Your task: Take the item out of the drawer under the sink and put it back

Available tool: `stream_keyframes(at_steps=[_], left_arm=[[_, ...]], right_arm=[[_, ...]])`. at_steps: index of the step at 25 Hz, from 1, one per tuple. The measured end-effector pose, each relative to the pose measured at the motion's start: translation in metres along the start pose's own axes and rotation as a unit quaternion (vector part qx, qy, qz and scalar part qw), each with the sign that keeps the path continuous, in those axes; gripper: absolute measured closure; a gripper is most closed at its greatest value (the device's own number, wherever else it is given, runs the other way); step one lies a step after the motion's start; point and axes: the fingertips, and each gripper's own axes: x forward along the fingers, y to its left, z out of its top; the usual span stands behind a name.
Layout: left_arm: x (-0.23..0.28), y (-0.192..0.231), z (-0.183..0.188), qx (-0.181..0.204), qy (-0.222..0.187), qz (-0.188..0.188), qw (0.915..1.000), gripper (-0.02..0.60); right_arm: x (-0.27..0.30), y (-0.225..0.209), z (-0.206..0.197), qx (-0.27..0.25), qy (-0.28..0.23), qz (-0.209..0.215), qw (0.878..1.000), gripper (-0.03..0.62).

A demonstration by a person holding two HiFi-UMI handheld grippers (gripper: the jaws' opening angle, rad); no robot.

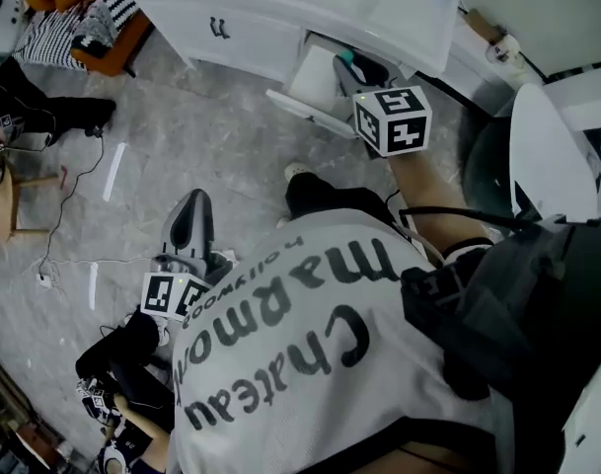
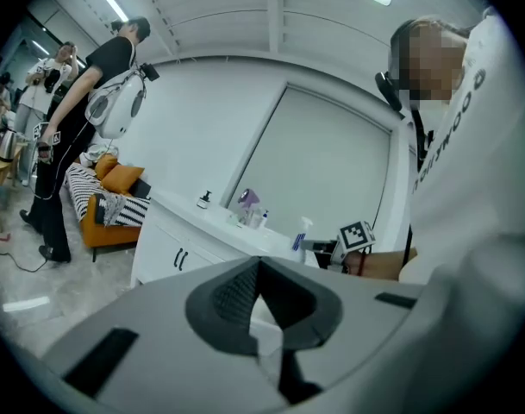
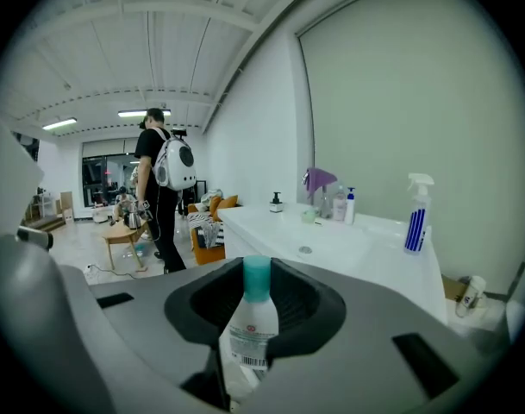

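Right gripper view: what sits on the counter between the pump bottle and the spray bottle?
A purple object, a few small bottles and the sink basin, in the right gripper view.

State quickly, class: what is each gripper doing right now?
Left gripper: closed, empty.
Right gripper: closed on a teal-capped bottle.

A white T-shirt [image 1: 310,363] with large black lettering across it. The left gripper [image 1: 193,200] and right gripper [image 1: 351,67] are grey plastic; behind each one's jaws sits a white cube [image 1: 392,119] with black square markers.
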Motion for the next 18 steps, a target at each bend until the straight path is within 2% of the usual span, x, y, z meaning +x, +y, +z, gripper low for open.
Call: stream_keyframes(at_steps=[8, 18], left_arm=[[0.000, -0.022, -0.011, -0.001, 0.007, -0.007, 1.0000, 0.574], [0.036, -0.034, -0.003, 0.014, 0.013, -0.020, 0.9996, 0.574]], right_arm=[[-0.048, -0.013, 0.034, -0.004, -0.051, -0.003, 0.999, 0.493], [-0.064, -0.052, 0.053, 0.017, -0.079, -0.018, 0.997, 0.493]])
